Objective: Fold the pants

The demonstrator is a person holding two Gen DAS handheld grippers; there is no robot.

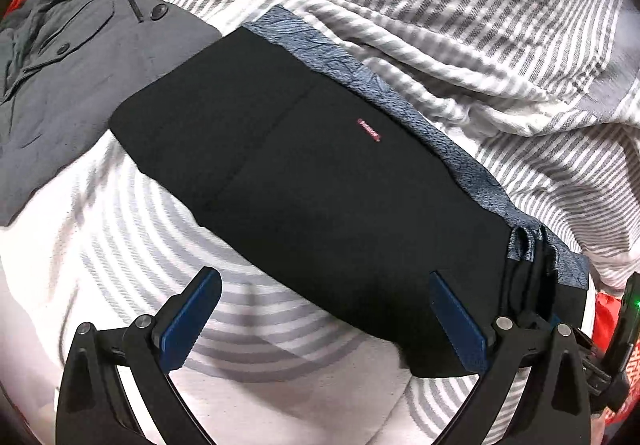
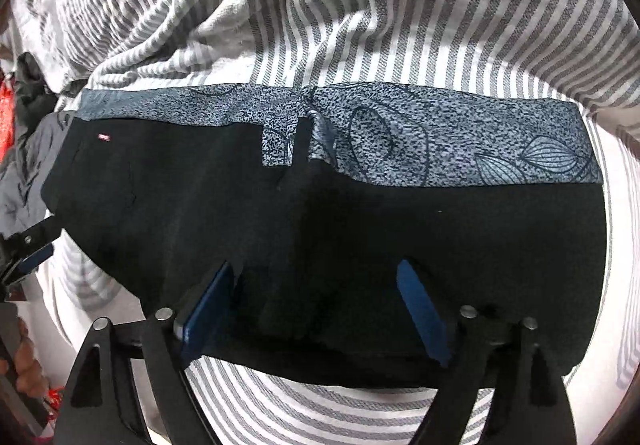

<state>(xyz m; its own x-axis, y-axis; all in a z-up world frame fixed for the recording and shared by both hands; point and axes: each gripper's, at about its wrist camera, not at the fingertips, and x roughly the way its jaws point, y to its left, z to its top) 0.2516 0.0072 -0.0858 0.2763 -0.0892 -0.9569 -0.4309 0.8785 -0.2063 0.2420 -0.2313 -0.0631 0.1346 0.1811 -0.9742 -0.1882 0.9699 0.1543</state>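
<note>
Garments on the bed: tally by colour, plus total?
Black pants: 1
Blue patterned garment, lying under the pants: 1
Grey buttoned garment: 1
Total: 3, all on the striped bedding. A darker crumpled cloth at the left wrist view's top left may be another piece; cannot tell.

- The pants (image 2: 320, 245) lie flat on the striped sheet (image 2: 400, 25).
- A patterned cloth (image 2: 440, 141) lies under them, showing along their 12 o'clock edge.
- A buttoned garment (image 1: 80, 85) lies at their 10 o'clock in the left wrist view.
</note>
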